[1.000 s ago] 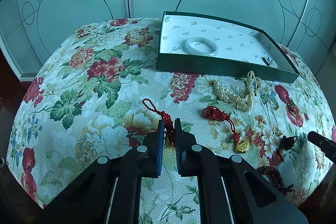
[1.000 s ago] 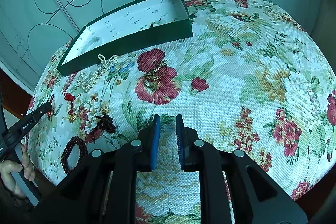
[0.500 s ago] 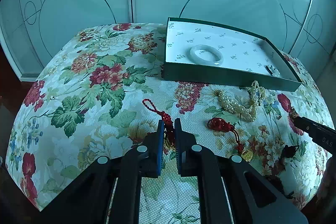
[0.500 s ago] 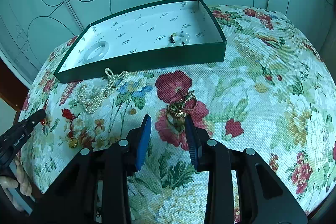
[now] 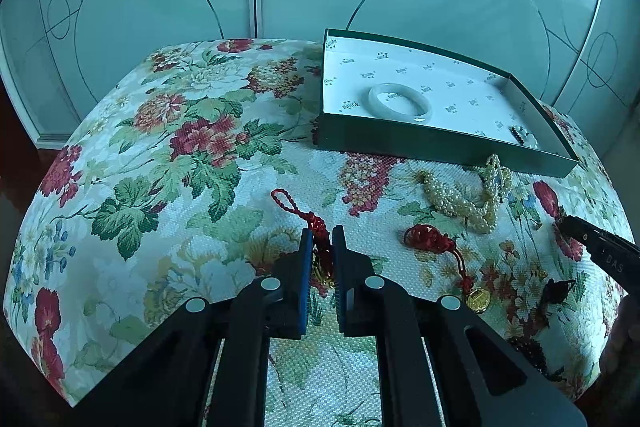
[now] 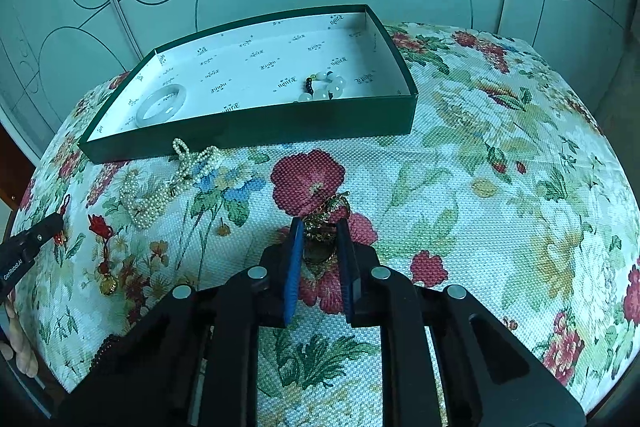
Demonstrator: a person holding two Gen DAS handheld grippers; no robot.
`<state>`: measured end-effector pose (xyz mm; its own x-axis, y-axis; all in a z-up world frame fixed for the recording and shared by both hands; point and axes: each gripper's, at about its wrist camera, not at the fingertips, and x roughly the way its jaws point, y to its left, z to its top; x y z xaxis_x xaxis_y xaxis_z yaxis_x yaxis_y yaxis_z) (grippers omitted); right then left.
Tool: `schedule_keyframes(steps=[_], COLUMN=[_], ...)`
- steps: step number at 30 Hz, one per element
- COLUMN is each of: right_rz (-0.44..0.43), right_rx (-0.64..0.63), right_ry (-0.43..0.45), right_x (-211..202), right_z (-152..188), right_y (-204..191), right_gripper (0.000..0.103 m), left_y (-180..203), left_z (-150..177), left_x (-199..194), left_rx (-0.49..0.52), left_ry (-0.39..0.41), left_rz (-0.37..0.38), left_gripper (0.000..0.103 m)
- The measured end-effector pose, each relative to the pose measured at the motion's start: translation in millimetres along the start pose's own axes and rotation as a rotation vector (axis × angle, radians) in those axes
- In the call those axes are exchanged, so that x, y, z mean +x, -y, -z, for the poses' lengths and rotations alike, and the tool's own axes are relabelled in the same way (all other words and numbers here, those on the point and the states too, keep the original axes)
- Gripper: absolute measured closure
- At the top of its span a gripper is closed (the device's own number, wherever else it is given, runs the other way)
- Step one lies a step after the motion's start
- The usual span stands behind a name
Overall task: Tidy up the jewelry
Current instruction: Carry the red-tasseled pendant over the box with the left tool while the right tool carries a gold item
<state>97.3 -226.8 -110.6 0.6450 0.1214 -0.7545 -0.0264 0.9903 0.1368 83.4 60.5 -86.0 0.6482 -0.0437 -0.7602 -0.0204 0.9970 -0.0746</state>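
A green box (image 5: 432,143) with a white lining stands at the back of the floral cloth; it also shows in the right wrist view (image 6: 256,125). Inside lie a pale jade bangle (image 5: 399,100) and a small bead bracelet (image 6: 325,87). My left gripper (image 5: 319,239) is shut on a red knotted cord charm (image 5: 304,217) that lies on the cloth. My right gripper (image 6: 319,227) is open, its jaws on either side of a gold chain (image 6: 326,217) on a red flower. A pearl necklace (image 5: 464,199) and a second red cord charm with a gold pendant (image 5: 444,247) lie loose.
Dark bead bracelets (image 5: 532,351) lie near the table's right front edge. Frosted glass doors (image 5: 160,7) stand behind the table. The right gripper's tip (image 5: 592,239) shows at the right of the left wrist view; the left gripper's tip (image 6: 28,239) shows at the left of the right wrist view.
My right gripper has moved forward from the table's front, opened, and now has the gold chain between its jaws. My left gripper has stayed shut on the red cord charm.
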Motion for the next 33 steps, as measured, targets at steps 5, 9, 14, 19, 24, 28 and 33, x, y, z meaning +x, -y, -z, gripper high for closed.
schedule_keyframes(steps=[5,9,14,19,24,28,33], right_rz=[-0.012,-0.017,-0.016,-0.026,-0.036,-0.048,-0.065], right_rx=[0.014,0.017,0.016,0.014,0.012,0.010,0.008], right_ry=[0.029,0.048,0.069,0.089,0.125,0.158,0.204], right_x=[-11.2,-20.2,-28.0,-37.3,-51.1,-63.8,-78.6], right_z=[-1.1,-2.3,-2.0,-4.0,-13.0,-22.2,-37.2], right_y=[5.6,9.0,11.6,12.0,11.4,10.4,8.7], right_gripper=[0.087,0.087,0.087,0.087,0.087,0.087,0.087], left_y=[0.2,-0.2,1.0,1.6,3.8,9.6,19.0], left_z=[-1.2,-0.9,-0.9,-1.4,-5.4,-13.8,-28.5], left_x=[-1.4,-1.7,-2.5,-5.3,-11.3,-18.7,-28.1], left_rx=[0.002,0.003,0.007,0.012,0.022,0.036,0.057], left_ry=[0.007,0.008,0.011,0.019,0.037,0.057,0.090], left_rz=[-0.002,-0.001,-0.001,0.001,0.007,0.018,0.032], left_gripper=[0.093,0.093,0.093,0.093,0.093,0.093,0.093])
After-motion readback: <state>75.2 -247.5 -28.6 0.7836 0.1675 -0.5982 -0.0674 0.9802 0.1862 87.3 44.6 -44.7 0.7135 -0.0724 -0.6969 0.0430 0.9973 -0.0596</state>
